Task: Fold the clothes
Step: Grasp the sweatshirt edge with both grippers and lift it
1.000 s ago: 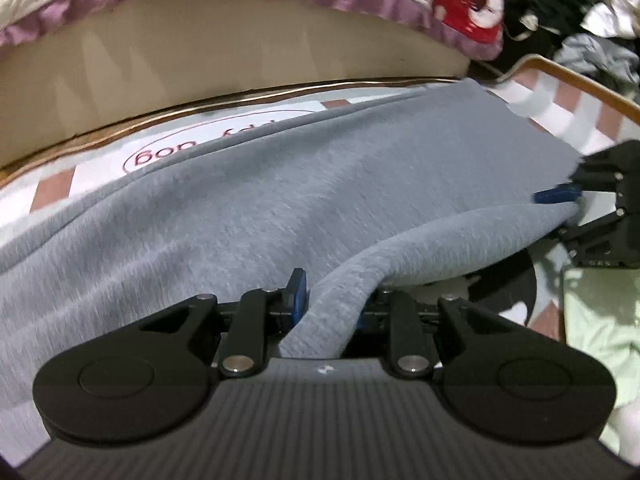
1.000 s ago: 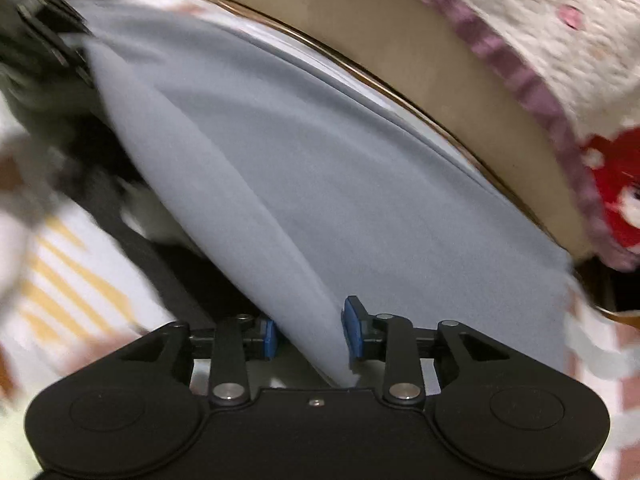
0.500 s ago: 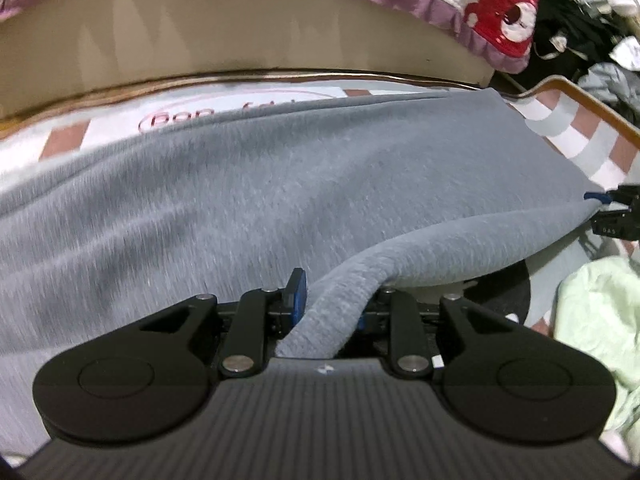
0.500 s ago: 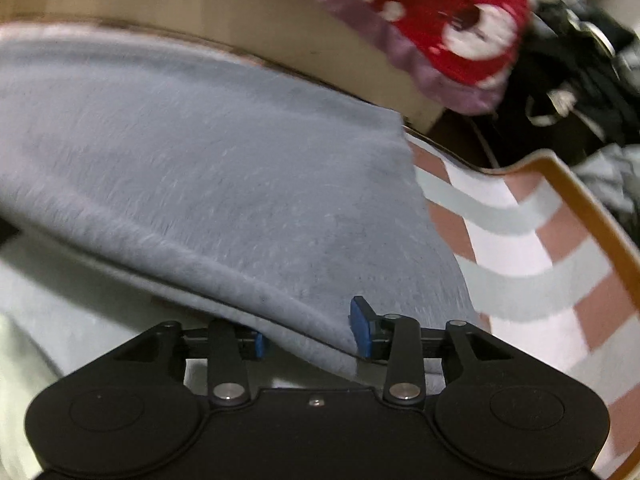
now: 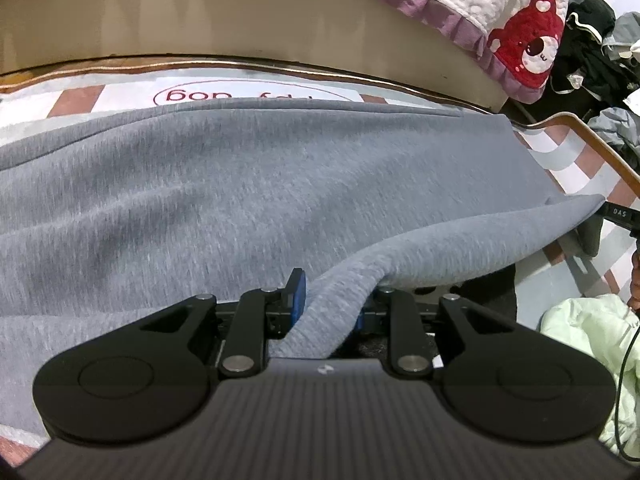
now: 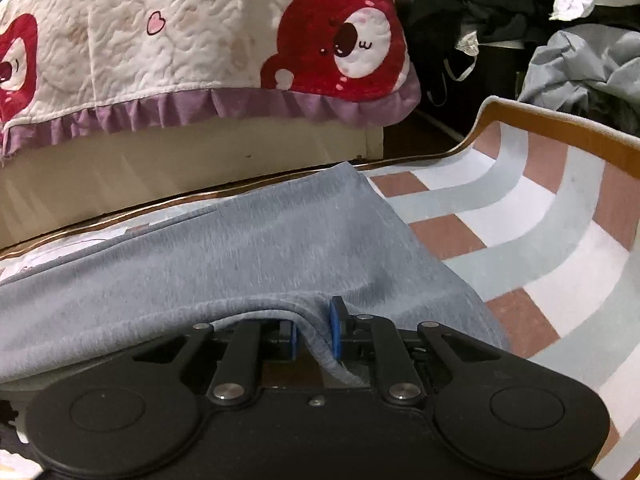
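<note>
Grey fleece garment (image 5: 248, 184), near edge raised

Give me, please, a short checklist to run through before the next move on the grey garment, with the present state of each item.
1. Left gripper grips the grey garment: ok, a thick fold is pinched between its pads.
2. Right gripper grips the garment's edge: ok, cloth sits between its pads as its jaws are closing.
3. Cloth lies smooth on the striped rug: not ok, the near edge is raised and rippled.
4. Far edge is square with the bed base: cannot tell, the fisheye bends it.
5. The pale green garment is clear of the fold: ok, it lies apart at the right.
</note>
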`<state>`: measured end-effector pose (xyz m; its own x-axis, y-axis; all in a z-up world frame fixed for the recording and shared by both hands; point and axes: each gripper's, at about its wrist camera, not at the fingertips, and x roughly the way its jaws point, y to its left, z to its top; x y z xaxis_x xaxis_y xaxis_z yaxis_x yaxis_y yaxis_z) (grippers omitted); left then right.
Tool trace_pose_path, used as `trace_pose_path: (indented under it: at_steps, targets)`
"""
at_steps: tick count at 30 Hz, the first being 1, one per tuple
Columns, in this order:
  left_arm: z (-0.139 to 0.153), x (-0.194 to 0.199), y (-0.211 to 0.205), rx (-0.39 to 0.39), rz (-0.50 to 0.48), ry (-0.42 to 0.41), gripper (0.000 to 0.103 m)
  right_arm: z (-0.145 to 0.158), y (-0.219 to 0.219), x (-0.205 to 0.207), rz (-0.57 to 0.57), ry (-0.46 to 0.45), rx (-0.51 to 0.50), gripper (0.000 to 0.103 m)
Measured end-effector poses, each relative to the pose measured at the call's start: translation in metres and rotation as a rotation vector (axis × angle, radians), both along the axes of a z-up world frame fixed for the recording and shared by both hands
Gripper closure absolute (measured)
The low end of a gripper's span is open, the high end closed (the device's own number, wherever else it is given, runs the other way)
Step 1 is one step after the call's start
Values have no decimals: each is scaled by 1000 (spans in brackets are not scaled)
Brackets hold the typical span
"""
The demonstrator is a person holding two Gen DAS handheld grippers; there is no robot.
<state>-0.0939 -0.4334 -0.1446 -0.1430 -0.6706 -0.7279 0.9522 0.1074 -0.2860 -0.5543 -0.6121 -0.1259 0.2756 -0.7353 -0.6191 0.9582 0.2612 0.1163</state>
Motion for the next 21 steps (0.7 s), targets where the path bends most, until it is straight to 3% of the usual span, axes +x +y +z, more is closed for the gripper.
trace_pose_path:
  at_steps: [12, 21]
  targets:
    - [8, 2, -1, -24, 52, -23, 81, 2, -35, 25, 131, 182, -71, 87]
    - [17, -3, 9, -57, 147, -21, 83, 21, -47, 40, 189, 227, -125, 90]
